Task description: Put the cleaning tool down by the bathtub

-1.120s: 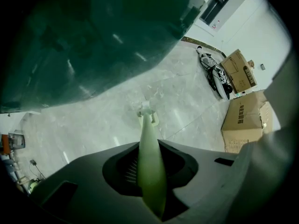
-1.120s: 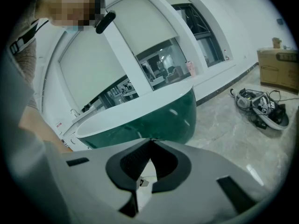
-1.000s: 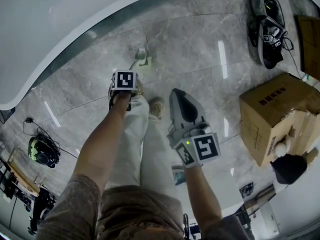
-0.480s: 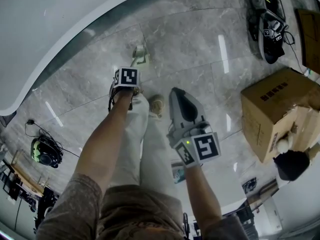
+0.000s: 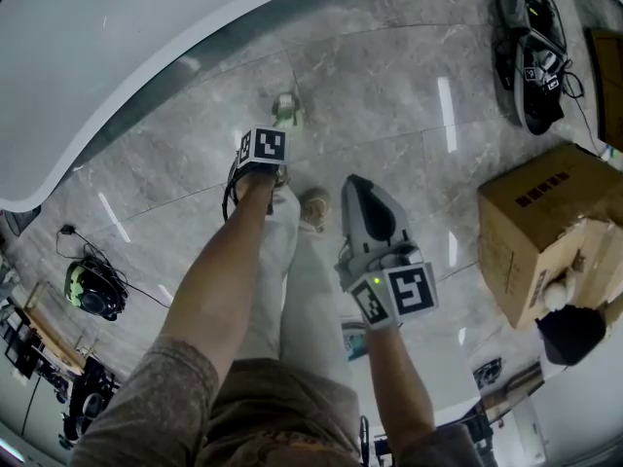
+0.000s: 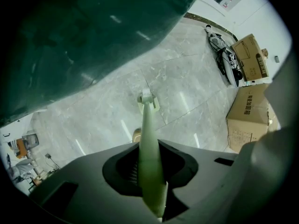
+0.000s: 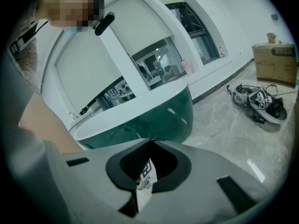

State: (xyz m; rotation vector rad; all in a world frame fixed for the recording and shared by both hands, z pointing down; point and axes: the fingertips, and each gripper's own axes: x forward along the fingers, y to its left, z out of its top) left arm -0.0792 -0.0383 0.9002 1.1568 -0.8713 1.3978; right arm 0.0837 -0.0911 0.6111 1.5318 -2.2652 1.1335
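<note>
One view alone shows the left gripper [image 6: 148, 146] clamping the brush [image 6: 147, 116]; the right gripper [image 7: 149, 143] is closed, empty.

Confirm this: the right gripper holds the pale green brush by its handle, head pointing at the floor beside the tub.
Wrong gripper: the left gripper holds the pale green brush by its handle, head pointing at the floor beside the tub. The left gripper view shows it.

sleeves [image 5: 161, 387]: short, brown | trousers [image 5: 292, 280]: cream | marker cubes [image 5: 263, 148]: black-white
</note>
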